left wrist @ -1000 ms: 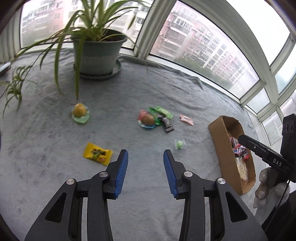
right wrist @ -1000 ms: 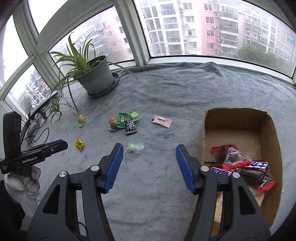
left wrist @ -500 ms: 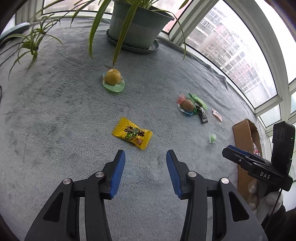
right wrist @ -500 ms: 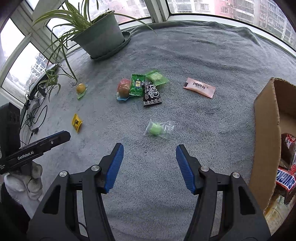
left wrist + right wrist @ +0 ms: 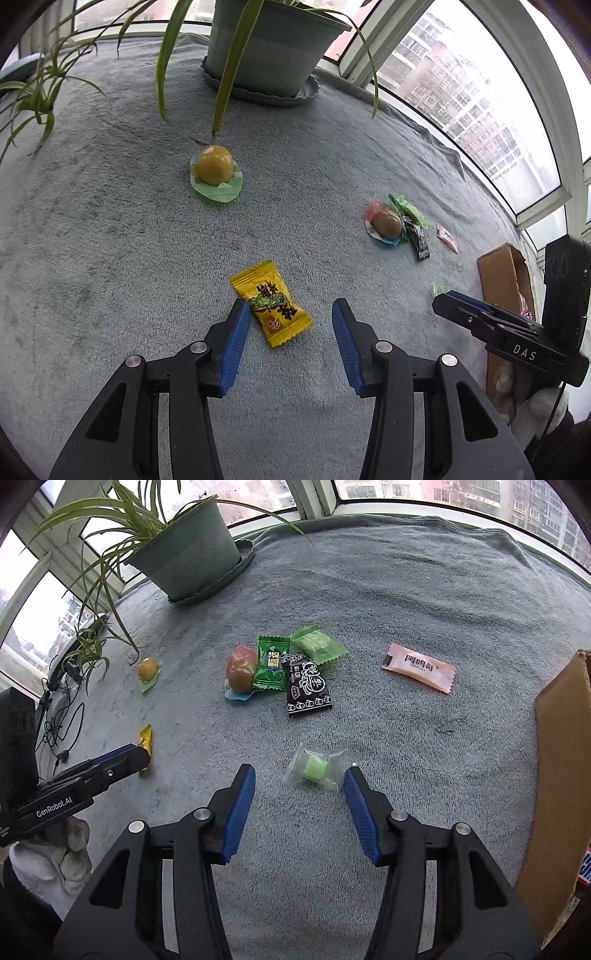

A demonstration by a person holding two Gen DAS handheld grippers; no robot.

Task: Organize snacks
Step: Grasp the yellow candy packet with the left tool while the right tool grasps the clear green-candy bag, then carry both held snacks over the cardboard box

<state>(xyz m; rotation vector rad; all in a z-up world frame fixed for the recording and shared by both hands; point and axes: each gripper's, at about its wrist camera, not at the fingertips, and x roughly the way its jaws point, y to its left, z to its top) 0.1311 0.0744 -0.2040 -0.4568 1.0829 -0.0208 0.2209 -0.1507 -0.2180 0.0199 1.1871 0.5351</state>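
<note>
Left wrist view: the left gripper (image 5: 288,321) is seen parted, empty, its jaws astride the near end of a yellow packet (image 5: 271,302) lying on the grey-covered bench (image 5: 110,229), nearer than the potted plant (image 5: 266,44). Right wrist view: the right gripper (image 5: 300,786), jaws just closing yet unclamped, is placed around a clear-wrapped green candy (image 5: 316,768), with the cardboard box (image 5: 557,768) farther right of the plant.

Grey fleecy blanket (image 5: 110,229) covers the surface, rumpled along the far edge below the white window frames (image 5: 532,122). Grey-green plant pot (image 5: 188,559) stands upright on a saucer (image 5: 258,94) near the windows, long leaves (image 5: 107,576) drooping over the blanket. Black cables (image 5: 61,716) lie tangled at the left edge; apartment blocks (image 5: 476,107) beyond the glass.
</note>
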